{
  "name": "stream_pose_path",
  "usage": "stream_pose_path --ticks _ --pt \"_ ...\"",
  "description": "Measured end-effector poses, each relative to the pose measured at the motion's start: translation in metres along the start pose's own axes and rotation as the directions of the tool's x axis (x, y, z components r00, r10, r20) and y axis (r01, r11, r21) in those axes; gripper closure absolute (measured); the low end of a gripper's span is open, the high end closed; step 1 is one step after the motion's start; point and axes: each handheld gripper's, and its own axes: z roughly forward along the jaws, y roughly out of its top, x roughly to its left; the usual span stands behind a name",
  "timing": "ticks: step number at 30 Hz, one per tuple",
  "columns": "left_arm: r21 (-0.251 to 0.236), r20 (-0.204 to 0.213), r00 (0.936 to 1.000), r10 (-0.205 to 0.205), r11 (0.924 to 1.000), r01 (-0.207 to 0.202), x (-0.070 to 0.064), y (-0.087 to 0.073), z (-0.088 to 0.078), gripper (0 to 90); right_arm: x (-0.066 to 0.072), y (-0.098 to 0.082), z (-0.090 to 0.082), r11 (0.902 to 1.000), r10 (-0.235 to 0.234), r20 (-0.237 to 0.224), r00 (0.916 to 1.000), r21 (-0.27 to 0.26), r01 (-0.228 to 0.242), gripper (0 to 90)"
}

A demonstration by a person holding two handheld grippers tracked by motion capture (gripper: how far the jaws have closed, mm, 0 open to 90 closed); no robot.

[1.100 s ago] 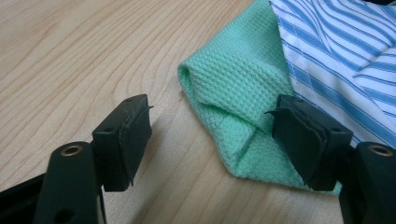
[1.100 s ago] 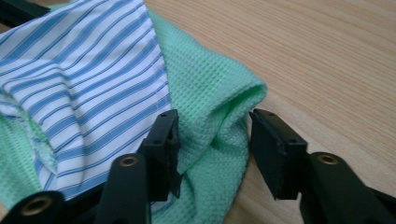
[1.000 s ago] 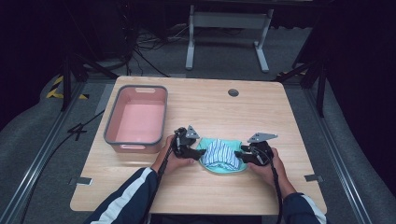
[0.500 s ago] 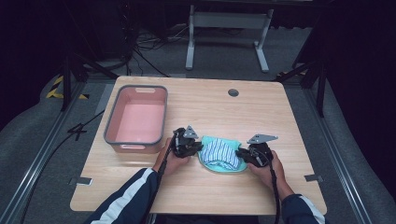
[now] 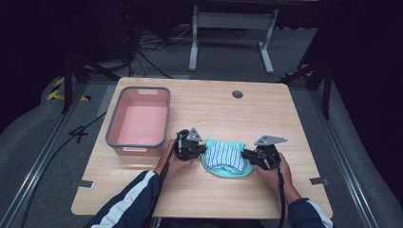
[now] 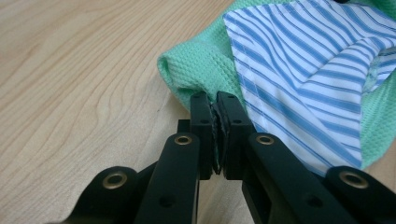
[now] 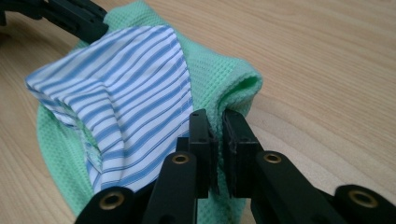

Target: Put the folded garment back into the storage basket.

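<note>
A green waffle cloth (image 5: 216,143) lies near the table's front edge with a blue-and-white striped cloth (image 5: 227,156) folded on top of it. My left gripper (image 5: 203,151) is at its left end. In the left gripper view the jaws have just closed, and the gripper (image 6: 217,100) pinches a fold of the green cloth (image 6: 196,70) beside the striped cloth (image 6: 299,60). My right gripper (image 5: 244,154) is at the right end. In the right gripper view that gripper (image 7: 215,116) is shut on a bunched green edge (image 7: 233,84), with the striped cloth (image 7: 135,70) to its left.
A pink bin with a grey rim (image 5: 113,124) stands at the table's left, just behind my left hand. A round cable hole (image 5: 237,94) is near the far edge. The wooden table (image 5: 214,114) is bare behind the cloths. Beyond it are cables and a metal stand on the floor.
Both grippers' jaws have closed onto the ends of the green cloth. The hands have hardly shifted, and the cloths still lie on the table.
</note>
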Motion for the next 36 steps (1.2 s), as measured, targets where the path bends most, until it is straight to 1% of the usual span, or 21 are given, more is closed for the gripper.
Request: stream_pose_path --ticks 2,3,4,5,7,10,13,14,16,17,18,21,22,23,25,26,28,29,30,31,36 --pt "-0.006 0.002 1.0000 0.000 1.0000 0.000 -0.001 0.003 -0.003 86.0 0.000 0.001 -0.002 1.0000 -0.003 -0.001 1.0000 -0.003 0.003 83.3" --pt "-0.011 0.002 0.9999 0.011 0.9999 -0.011 -0.001 0.004 -0.005 86.0 0.001 0.000 -0.003 1.0000 0.002 0.000 1.0000 -0.002 -0.002 83.3" --pt "-0.011 0.002 0.9999 0.011 0.9999 -0.011 -0.001 0.004 -0.005 86.0 0.001 0.000 -0.004 1.0000 0.002 -0.002 1.0000 -0.003 -0.002 83.4" --pt "-0.019 0.015 0.9999 0.000 0.9998 0.001 -0.001 0.006 -0.008 86.0 0.001 0.000 -0.005 1.0000 0.004 -0.003 1.0000 -0.004 -0.004 83.4" --pt "-0.016 0.013 0.9999 0.005 0.9999 -0.005 -0.002 0.008 -0.009 86.0 0.001 0.000 -0.006 0.9999 0.008 -0.005 1.0000 -0.006 -0.008 83.4" --pt "-0.021 0.012 0.9999 0.002 0.9998 -0.002 -0.004 0.010 -0.011 86.0 0.001 0.002 -0.008 0.9998 0.012 -0.009 0.9999 -0.016 -0.012 83.5" --pt "-0.010 0.013 0.9998 0.015 0.9998 -0.015 -0.005 0.013 -0.015 86.0 0.001 0.005 -0.011 0.9996 0.011 -0.011 0.9999 -0.027 -0.012 83.6" --pt "-0.018 0.012 0.9999 0.006 0.9998 -0.006 -0.006 0.014 -0.016 86.0 0.001 0.006 -0.013 0.9995 0.012 -0.009 0.9999 -0.030 -0.012 83.5" --pt "-0.020 0.000 0.9998 0.018 0.9996 -0.018 -0.006 0.016 -0.020 86.0 0.001 0.008 -0.016 0.9992 0.011 -0.007 0.9999 -0.038 -0.011 83.5" --pt "-0.024 0.002 0.9999 0.010 0.9996 -0.010 -0.007 0.018 -0.022 86.1 0.002 0.010 -0.018 0.9992 0.011 -0.005 0.9999 -0.039 -0.012 83.6" --pt "-0.028 0.001 0.9999 0.014 0.9995 -0.014 -0.007 0.020 -0.023 86.1 0.002 0.011 -0.019 0.9990 0.013 -0.008 0.9999 -0.044 -0.014 83.5" --pt "-0.043 -0.005 1.0000 0.008 0.9991 -0.009 -0.009 0.024 -0.029 86.1 0.003 0.013 -0.020 0.9988 0.009 -0.009 0.9999 -0.047 -0.009 83.5" --pt "-0.043 -0.012 0.9997 0.020 0.9989 -0.020 -0.010 0.027 -0.032 86.1 0.004 0.015 -0.022 0.9986 0.012 -0.014 0.9998 -0.051 -0.013 83.5" --pt "-0.042 -0.025 0.9991 0.033 0.9985 -0.034 -0.010 0.029 -0.035 86.1 0.004 0.017 -0.023 0.9984 0.008 -0.013 0.9999 -0.056 -0.008 83.5" --pt "-0.047 -0.031 0.9992 0.024 0.9986 -0.025 -0.009 0.031 -0.039 86.1 0.005 0.018 -0.024 0.9981 0.014 -0.017 0.9998 -0.060 -0.015 83.5" --pt "-0.045 -0.034 0.9991 0.026 0.9986 -0.028 -0.007 0.032 -0.041 86.1 0.006 0.020 -0.024 0.9978 0.016 -0.018 0.9997 -0.064 -0.018 83.5" --pt "-0.046 -0.042 0.9988 0.026 0.9986 -0.028 -0.006 0.033 -0.044 86.1 0.008 0.026 -0.024 0.9974 0.007 -0.018 0.9998 -0.072 -0.008 83.5" --pt "-0.055 -0.042 0.9990 0.018 0.9983 -0.020 -0.006 0.034 -0.046 86.1 0.009 0.028 -0.024 0.9976 0.007 -0.019 0.9998 -0.069 -0.008 83.5" --pt "-0.052 -0.053 0.9981 0.033 0.9980 -0.035 -0.005 0.035 -0.048 86.1 0.011 0.030 -0.023 0.9977 -0.002 -0.016 0.9999 -0.068 0.001 83.5" --pt "-0.053 -0.051 0.9983 0.026 0.9982 -0.029 -0.005 0.036 -0.050 86.1 0.012 0.032 -0.023 0.9976 -0.009 -0.013 0.9999 -0.068 0.008 83.5" --pt "-0.055 -0.066 0.9972 0.036 0.9977 -0.040 -0.004 0.043 -0.060 86.1 0.016 0.042 -0.024 0.9962 -0.021 -0.012 0.9997 -0.085 0.020 83.5"
